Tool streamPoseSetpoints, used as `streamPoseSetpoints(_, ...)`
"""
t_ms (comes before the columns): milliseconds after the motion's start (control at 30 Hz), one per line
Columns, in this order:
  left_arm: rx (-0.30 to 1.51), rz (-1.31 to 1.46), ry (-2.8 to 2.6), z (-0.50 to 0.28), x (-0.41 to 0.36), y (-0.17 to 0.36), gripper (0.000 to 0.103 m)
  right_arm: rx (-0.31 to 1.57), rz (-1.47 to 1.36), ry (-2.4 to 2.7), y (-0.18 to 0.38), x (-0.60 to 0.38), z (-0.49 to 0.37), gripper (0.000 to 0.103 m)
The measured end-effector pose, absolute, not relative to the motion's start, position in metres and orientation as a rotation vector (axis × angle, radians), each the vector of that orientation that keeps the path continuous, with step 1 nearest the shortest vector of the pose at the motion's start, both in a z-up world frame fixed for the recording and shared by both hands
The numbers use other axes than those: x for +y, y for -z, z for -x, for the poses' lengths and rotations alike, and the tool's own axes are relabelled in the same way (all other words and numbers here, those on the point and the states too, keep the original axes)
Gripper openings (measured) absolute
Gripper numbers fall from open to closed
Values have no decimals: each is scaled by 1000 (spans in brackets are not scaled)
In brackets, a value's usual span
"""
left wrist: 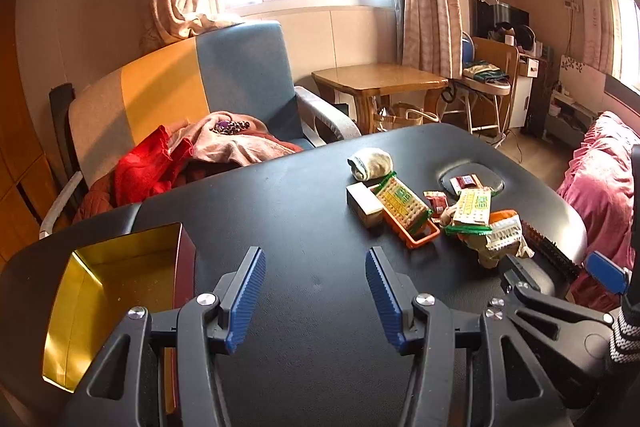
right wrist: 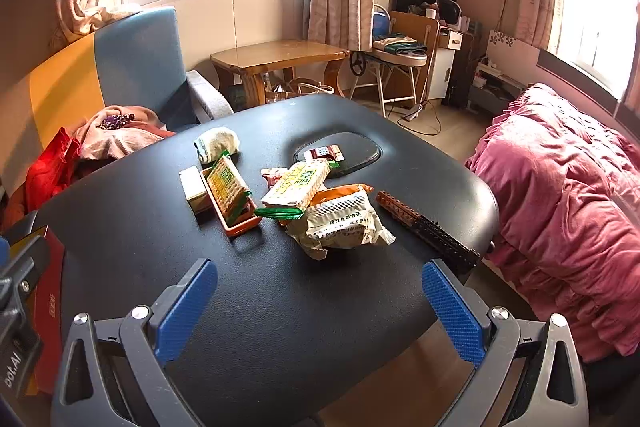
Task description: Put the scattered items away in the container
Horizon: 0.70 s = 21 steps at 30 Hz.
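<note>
Both tongs, left gripper (left wrist: 316, 295) and right gripper (right wrist: 320, 311), gape empty; snacks (right wrist: 320, 203) lie on table (right wrist: 140, 227), box (left wrist: 120, 287) beside for loading.

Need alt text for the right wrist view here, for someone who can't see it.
The open right gripper hovers empty over a black table, facing a pile of snack packets, an orange tray, a rolled sock and a long brick strip. A pink bedspread lies right; an armchair stands behind.
</note>
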<state>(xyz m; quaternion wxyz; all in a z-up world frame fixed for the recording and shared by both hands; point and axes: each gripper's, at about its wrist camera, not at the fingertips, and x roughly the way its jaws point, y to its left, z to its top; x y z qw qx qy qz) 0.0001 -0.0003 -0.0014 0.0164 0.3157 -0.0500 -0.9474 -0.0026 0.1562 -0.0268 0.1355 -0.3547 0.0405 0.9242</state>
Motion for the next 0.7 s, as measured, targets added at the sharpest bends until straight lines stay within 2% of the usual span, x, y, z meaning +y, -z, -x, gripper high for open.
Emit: streamPoseSetpoints(700,-116,-1110,2905,2,-11,23,53,120,1078,-2695,41,154,6,103)
